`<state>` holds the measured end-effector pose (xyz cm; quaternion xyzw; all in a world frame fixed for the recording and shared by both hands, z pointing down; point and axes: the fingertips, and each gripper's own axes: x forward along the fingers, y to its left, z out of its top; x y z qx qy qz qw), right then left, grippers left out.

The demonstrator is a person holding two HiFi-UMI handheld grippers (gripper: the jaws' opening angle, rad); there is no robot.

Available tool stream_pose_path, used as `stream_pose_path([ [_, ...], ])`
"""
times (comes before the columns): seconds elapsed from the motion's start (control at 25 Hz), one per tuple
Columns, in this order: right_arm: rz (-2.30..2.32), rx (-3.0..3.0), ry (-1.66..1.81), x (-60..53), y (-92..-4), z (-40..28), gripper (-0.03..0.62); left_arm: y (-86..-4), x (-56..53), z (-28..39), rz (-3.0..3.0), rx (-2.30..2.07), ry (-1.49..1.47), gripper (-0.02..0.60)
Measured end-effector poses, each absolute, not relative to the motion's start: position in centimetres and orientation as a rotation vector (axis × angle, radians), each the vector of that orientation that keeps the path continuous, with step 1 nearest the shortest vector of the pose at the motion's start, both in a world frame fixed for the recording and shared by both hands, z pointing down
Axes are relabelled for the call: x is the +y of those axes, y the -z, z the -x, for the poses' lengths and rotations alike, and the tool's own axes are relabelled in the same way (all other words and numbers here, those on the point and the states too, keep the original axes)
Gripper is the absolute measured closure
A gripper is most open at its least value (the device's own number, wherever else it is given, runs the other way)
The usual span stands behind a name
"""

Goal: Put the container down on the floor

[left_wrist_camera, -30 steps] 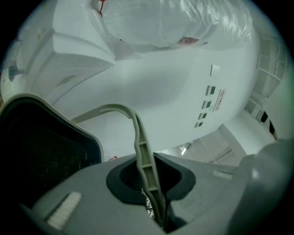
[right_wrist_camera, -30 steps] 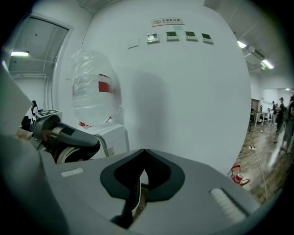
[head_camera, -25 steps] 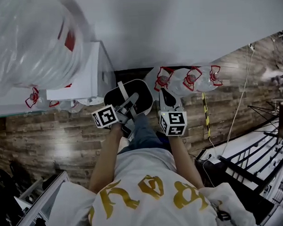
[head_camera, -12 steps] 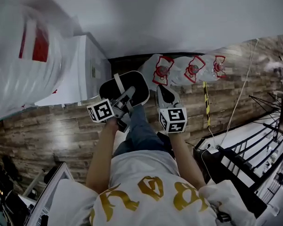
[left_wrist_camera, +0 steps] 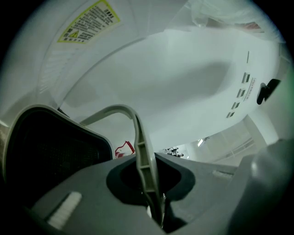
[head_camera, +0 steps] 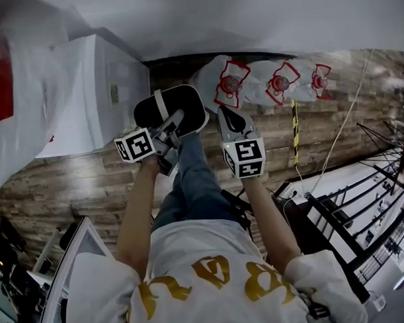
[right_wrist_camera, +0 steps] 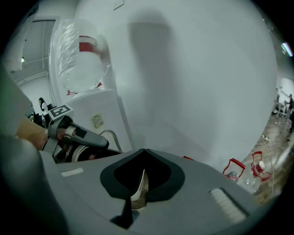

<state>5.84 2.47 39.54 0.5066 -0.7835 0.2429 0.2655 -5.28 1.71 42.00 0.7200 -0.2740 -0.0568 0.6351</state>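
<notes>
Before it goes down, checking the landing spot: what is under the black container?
Wood floor shows around the container; the patch directly beneath is covered.

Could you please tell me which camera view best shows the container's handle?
The left gripper view: the grey handle fills its centre, clamped in the left gripper. The head view shows it as a strip across the black container. The right gripper view shows only a sliver.

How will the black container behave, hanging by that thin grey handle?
Probably light: the left tool carries the black container alone by its handle. Hung from that thin bail, it may swing or tilt. It looks rigid, so it should land flat.
</notes>
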Motion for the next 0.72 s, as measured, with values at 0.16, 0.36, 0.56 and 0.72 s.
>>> stream_pose_path([
  [0.16, -1.304, -2.126, -0.632, 1.6, -41.6, -5.4, 0.571, -44.4, 1.3, 5.3, -1.632, -0.646, 0.110, 0.558],
  [0.36, -1.208, -2.144, -0.628, 1.0, -44.5, -4.8, 0.571, -47.4, 0.6, 5.2, -1.622, -0.677, 0.093, 0.560],
  [0.56, -1.131, -2.151, -0.632, 1.4, -47.5, -4.0, 0.571, -50.8, 0.5, 5.2, -1.601, -0.705, 0.080, 0.560],
  [0.72, -1.073, -2.153, -0.647, 1.9, -50.1, -3.1, 0.571, -53.9, 0.4, 5.6, -1.579, -0.737, 0.058, 0.561],
])
